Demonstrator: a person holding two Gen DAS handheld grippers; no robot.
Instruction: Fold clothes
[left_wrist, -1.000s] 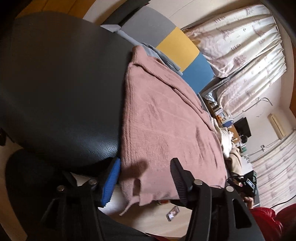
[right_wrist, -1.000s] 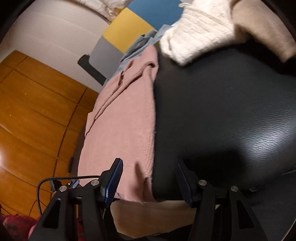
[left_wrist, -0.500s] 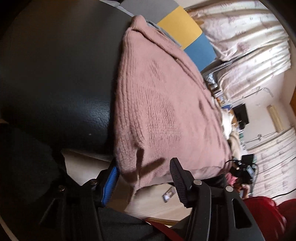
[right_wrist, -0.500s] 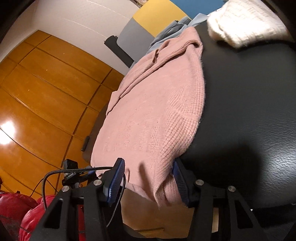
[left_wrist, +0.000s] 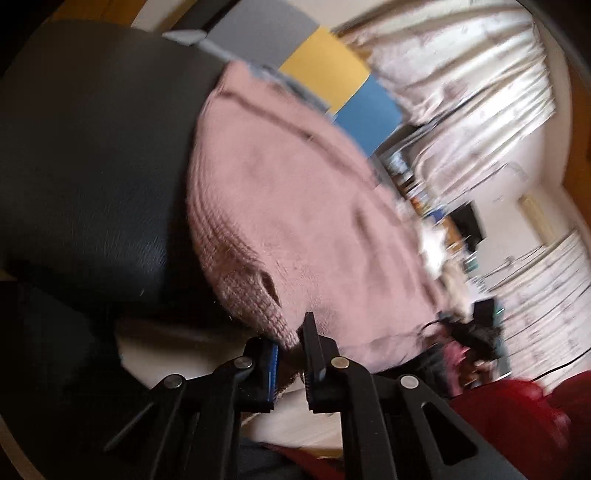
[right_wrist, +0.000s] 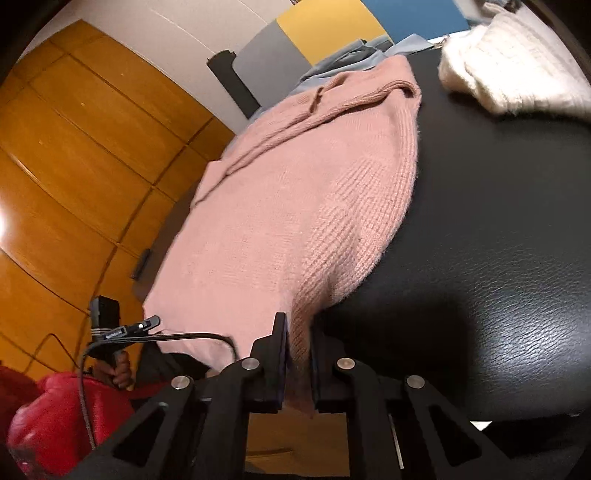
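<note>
A pink knitted sweater (left_wrist: 295, 206) lies spread across a black leather surface (left_wrist: 85, 155), its near hem hanging over the front edge. My left gripper (left_wrist: 291, 341) is shut on the hem's left corner, which bunches up between the fingers. In the right wrist view the same pink sweater (right_wrist: 295, 206) stretches away to the upper right, and my right gripper (right_wrist: 297, 343) is shut on the hem's right corner at the edge of the black leather surface (right_wrist: 491, 236).
A cream knitted garment (right_wrist: 513, 77) lies at the far right of the black surface, with light blue cloth (right_wrist: 343, 59) behind the sweater. Wooden panelling (right_wrist: 74, 155) stands to the left. A red sleeve (right_wrist: 62, 410) and a hand holding the other gripper's handle show low left. Curtains (left_wrist: 465, 77) hang beyond.
Both grippers were open at the sweater's hem a second ago. They have moved in and shut on its two near corners, and the left corner is now gathered up.
</note>
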